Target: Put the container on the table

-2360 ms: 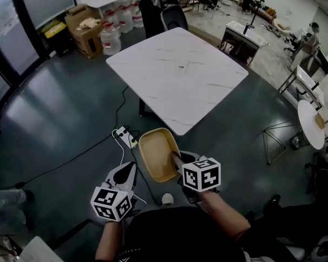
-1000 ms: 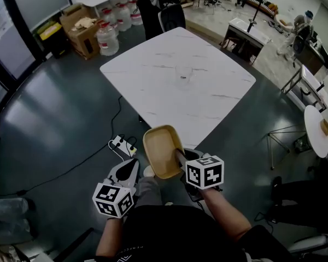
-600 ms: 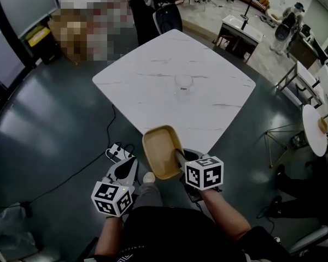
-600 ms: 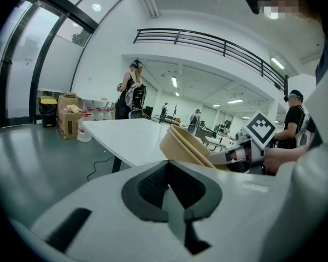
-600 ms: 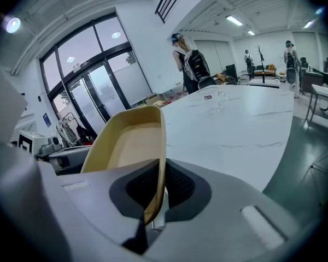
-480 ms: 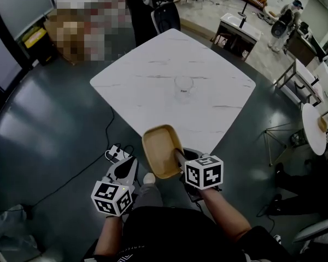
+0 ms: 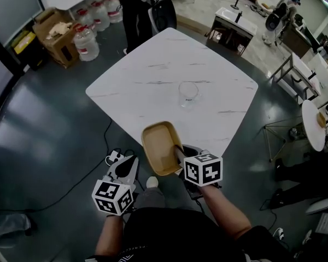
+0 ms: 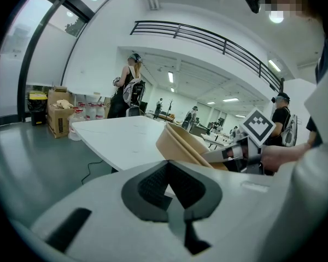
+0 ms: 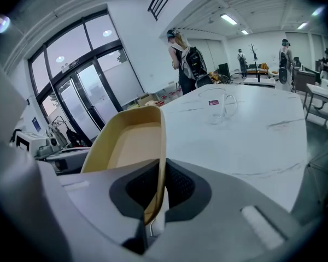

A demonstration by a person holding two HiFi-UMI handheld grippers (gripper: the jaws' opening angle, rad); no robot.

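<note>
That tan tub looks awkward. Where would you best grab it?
Probably its thin wall at the near end, approached from the person's side, one jaw inside, one outside. The right gripper holds the container that way: the wall is slim enough for the jaws, the body looks too wide.

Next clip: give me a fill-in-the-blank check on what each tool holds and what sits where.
The right tool is shut on the container, gripping its ____.
The left tool is shut and holds ____.
The glass mug stands on the white ____.
Missing words: rim; nothing; table.
</note>
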